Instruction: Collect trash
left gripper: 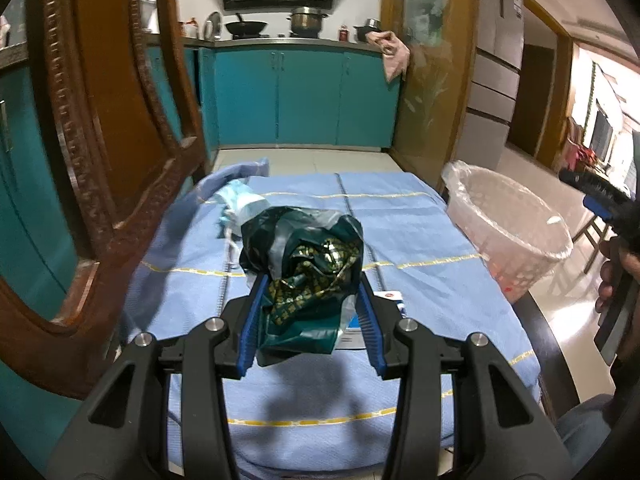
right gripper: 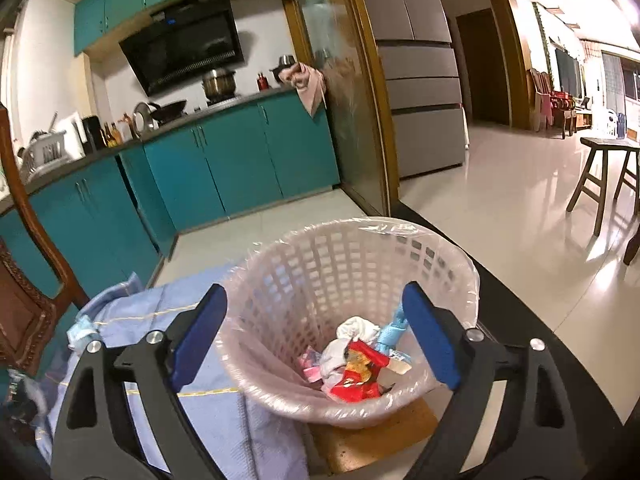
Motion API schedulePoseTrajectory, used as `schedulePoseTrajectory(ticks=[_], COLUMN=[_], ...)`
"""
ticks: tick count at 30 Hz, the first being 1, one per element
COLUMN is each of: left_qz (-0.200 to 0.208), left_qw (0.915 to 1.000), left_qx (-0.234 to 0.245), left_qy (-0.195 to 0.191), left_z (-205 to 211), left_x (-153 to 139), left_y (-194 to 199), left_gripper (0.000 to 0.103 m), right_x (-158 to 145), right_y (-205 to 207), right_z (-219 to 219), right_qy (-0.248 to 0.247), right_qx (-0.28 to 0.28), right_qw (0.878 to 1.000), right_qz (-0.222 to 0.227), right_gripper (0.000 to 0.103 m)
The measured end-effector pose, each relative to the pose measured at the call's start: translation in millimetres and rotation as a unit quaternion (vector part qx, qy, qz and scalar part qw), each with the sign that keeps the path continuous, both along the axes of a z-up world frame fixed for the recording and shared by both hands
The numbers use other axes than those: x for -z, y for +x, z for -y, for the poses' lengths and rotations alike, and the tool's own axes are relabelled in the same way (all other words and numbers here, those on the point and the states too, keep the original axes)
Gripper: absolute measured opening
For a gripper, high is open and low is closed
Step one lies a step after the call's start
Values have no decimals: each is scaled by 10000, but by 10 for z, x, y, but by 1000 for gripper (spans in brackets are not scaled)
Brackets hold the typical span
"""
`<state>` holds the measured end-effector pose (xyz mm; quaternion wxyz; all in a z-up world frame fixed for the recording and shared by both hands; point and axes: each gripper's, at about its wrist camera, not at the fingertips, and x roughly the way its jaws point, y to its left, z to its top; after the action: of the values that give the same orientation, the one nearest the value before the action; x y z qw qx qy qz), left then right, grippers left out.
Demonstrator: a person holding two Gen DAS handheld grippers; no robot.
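My left gripper (left gripper: 310, 300) is shut on a crumpled dark green plastic bag (left gripper: 308, 264) with a gold pattern and holds it just above the blue cloth (left gripper: 420, 232). A crumpled light blue face mask (left gripper: 240, 206) lies on the cloth beyond the bag. The pink lattice waste basket (left gripper: 508, 236) with a clear liner stands to the right. My right gripper (right gripper: 316, 336) is open and empty above the basket (right gripper: 320, 264), which holds a red wrapper (right gripper: 360, 372), white tissue and other scraps. The right gripper shows at the right edge of the left wrist view (left gripper: 596, 192).
A carved wooden chair (left gripper: 120, 160) stands close on the left. A small white and blue packet (left gripper: 390, 300) lies on the cloth under the right finger. Teal kitchen cabinets (left gripper: 304, 92) are behind. A wooden stool (right gripper: 608, 172) stands on the tiled floor to the right.
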<state>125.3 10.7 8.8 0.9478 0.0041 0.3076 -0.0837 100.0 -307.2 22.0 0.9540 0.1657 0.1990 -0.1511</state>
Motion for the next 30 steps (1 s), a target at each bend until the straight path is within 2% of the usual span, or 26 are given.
schedulePoseTrajectory(ticks=[6,11,14,15,17,18,19,21,23,26,28,30], left_qz=[-51,-49,76,168,283,165,-99,-327,-131,134,323,486], left_qw=[9974,9881,9829,9808,9778,9789,9808,9851,9876,9927,9966,9977], left_qx=[712,1525,1820,1914,2018,1983,1907,1687,1564,1195,737,307], left_qy=[63,-176,-257,-346,-479,-471,-382,-111,-18,17,-179,-364], left_z=[565,1457,1934,2103,2323,2419,2484,2436,2181,1684,1109,579], left_x=[-97,-358,-507,-570,-621,-578,-470,-309,-207,-198,-238,-289], left_y=[178,560,776,860,1010,1117,1227,1272,1140,931,715,522], left_gripper=[44,44,45,48,79,99,100,100,100,100,100,100], right_x=[-91,-102,-109,-120,-138,-143,-149,-146,-146,-143,-120,-53], right_y=[-200,-317,-427,-472,-547,-576,-585,-598,-587,-508,-329,-85], right_z=[-41,98,193,233,286,306,316,327,319,242,77,-207], right_qy=[0,214,310,326,388,418,443,492,502,523,483,365], right_qx=[250,710,945,1039,1149,1171,1177,1136,1003,486,-315,-1336], right_qw=[9992,9959,9926,9910,9880,9870,9864,9859,9871,9902,9932,9885], right_qz=[306,522,704,785,952,1020,1061,1123,1146,1203,1010,602], right_gripper=[93,93,93,93,93,93,93,93,93,93,93,93])
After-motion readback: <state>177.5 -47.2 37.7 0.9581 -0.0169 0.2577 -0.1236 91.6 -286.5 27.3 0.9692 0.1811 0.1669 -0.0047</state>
